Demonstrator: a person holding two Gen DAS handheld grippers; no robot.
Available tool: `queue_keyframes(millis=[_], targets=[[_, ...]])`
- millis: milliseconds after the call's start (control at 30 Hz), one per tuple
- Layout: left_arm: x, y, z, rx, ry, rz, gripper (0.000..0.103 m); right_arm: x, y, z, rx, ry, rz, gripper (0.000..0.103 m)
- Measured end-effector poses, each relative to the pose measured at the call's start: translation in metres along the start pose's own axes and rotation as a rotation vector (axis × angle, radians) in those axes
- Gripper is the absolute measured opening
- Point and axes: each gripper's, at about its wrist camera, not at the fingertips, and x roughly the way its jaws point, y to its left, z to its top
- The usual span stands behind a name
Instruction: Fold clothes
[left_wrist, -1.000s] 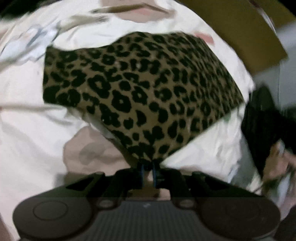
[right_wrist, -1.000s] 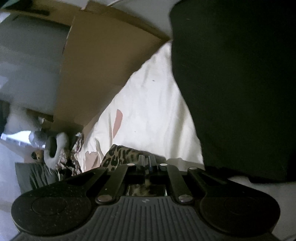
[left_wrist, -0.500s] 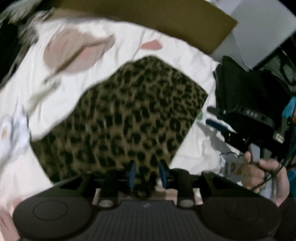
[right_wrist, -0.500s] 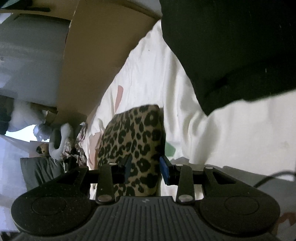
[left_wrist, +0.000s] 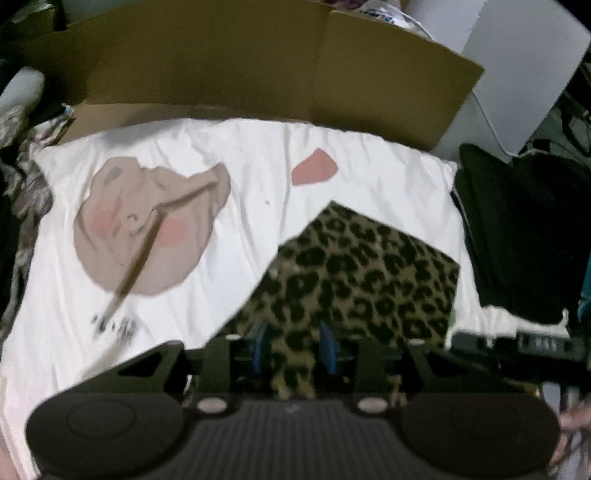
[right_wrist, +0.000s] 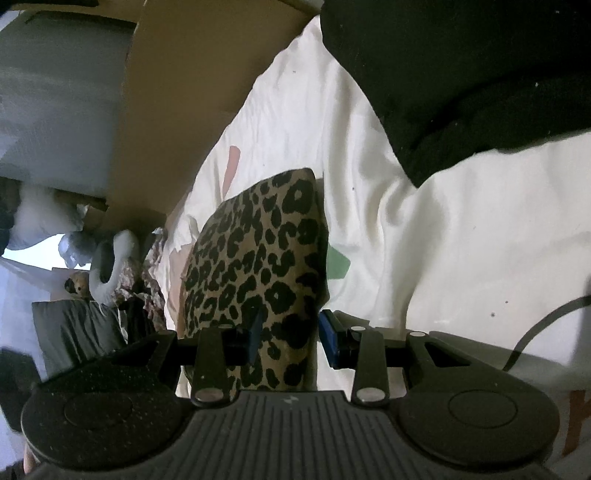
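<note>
White bedsheet (left_wrist: 240, 177); both tongs (left_wrist: 295, 345) (right_wrist: 291, 334) parted.

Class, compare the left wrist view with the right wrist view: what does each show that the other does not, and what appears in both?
Only the left wrist view shows the bear face printed on the white sheet, and the left gripper, open. Only the right wrist view shows the green patch, the white swan figure and the right gripper, open. Both show the leopard-print cloth lying between the fingers, the sheet, the cardboard and the black garment.
</note>
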Motion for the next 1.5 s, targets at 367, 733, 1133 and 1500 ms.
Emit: queue_keyframes(millis=[367, 733, 1133, 1500], targets=[[0.048, 0.005, 0.005, 0.062, 0.031, 0.003, 0.052, 0.009, -0.003, -0.003, 0.002, 0.010, -0.019, 0.036], [0.058, 0.031, 0.002, 0.013, 0.067, 0.023, 0.001, 0.022, -0.007, -0.001, 0.050, 0.005, 0.028, 0.037], [0.035, 0.037, 0.024, -0.040, -0.028, -0.009, 0.035, 0.014, 0.001, 0.002, 0.060, 0.010, 0.106, 0.020], [0.065, 0.026, 0.018, -0.034, 0.040, -0.083, 0.049, 0.026, -0.005, -0.002, 0.111, 0.030, 0.080, 0.036]])
